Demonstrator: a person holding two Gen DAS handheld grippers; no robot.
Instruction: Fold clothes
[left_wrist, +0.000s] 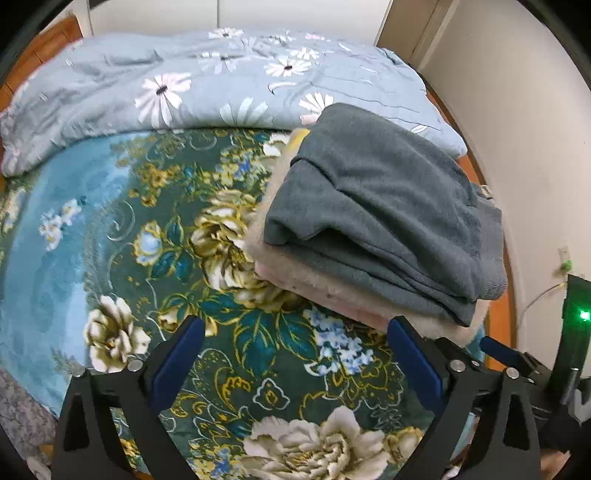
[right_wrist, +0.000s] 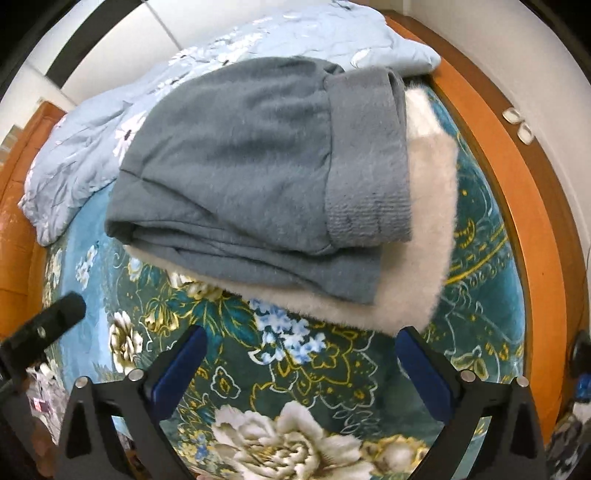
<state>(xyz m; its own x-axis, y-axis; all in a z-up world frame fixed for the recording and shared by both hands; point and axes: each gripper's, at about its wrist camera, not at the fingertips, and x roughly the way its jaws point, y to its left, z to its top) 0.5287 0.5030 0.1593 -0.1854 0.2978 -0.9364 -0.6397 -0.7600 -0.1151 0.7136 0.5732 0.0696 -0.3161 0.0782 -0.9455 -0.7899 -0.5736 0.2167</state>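
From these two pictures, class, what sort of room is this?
Probably a bedroom: a floral blanket covers a wooden bed frame, with a quilt at its far end and folded clothes stacked on top.

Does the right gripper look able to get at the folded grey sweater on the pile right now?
Probably yes. The right gripper is open and empty, and the grey sweater lies on top of the fluffy white garment just ahead, with only bare floral blanket between.

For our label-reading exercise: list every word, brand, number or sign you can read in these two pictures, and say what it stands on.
None can be read. The grey-blue folded garment, the fluffy white garment beneath it and the floral blanket show no lettering.
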